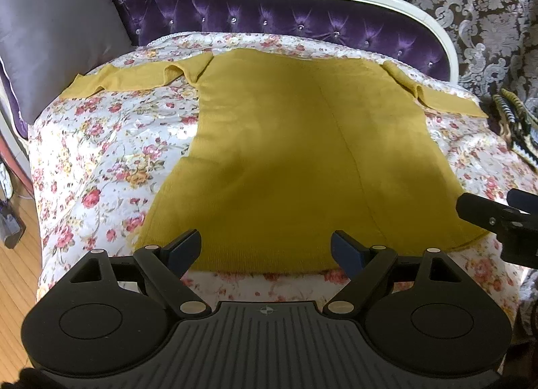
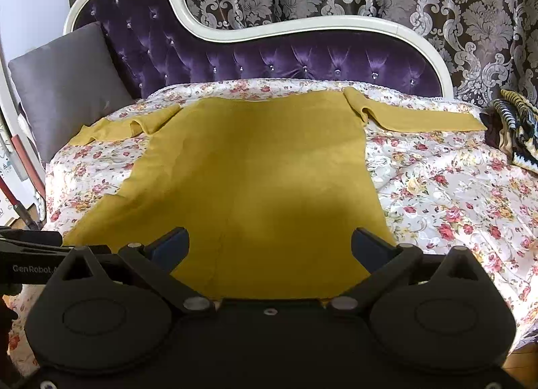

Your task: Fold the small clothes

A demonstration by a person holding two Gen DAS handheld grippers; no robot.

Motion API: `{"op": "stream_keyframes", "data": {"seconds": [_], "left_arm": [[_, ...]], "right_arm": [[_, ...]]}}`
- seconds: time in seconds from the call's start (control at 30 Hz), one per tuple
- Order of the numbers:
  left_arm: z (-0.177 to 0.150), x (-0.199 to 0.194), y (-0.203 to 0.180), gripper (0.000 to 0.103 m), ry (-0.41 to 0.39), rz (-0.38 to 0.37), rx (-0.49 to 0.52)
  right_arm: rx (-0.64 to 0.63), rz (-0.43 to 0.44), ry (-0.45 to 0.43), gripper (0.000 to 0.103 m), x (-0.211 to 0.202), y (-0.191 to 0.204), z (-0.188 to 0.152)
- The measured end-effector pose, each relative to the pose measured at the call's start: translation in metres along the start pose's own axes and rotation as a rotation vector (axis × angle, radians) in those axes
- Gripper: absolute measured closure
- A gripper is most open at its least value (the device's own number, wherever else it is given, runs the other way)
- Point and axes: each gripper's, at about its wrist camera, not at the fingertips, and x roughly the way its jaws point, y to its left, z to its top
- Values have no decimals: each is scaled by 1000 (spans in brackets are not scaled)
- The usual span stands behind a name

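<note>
Sweater (image 1: pixel 285 140) lying flat on floral bedspread (image 1: pixel 101 160); left gripper (image 1: pixel 265 249) and right gripper (image 2: pixel 270 249) fingers hanging released over near hem.

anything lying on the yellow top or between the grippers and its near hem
Nothing visible. The yellow top lies flat on the floral cover, bare. The left gripper and right gripper stand open over its near hem.

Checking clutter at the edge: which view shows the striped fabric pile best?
The right wrist view: the striped fabric pile shows most of its bulk. The left wrist view catches it smaller, at the frame edge.
</note>
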Motion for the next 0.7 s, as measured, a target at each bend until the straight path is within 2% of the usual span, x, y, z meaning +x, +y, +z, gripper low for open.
{"op": "stream_keyframes", "data": {"seconds": [0.3, 0.4, 0.47, 0.6, 0.7], "left_arm": [[28, 28, -12, 19, -33, 33, 75], [39, 39, -12, 19, -68, 3, 83], [45, 47, -12, 19, -98, 3, 77], [57, 67, -13, 20, -98, 23, 86], [58, 79, -14, 23, -114, 48, 101]], "right_arm": [[15, -28, -16, 1, 26, -37, 30], [51, -41, -31, 3, 40, -61, 45], [83, -63, -39, 16, 53, -83, 57], [125, -136, -35, 20, 84, -128, 78], [180, -182, -37, 31, 110, -170, 92]]}}
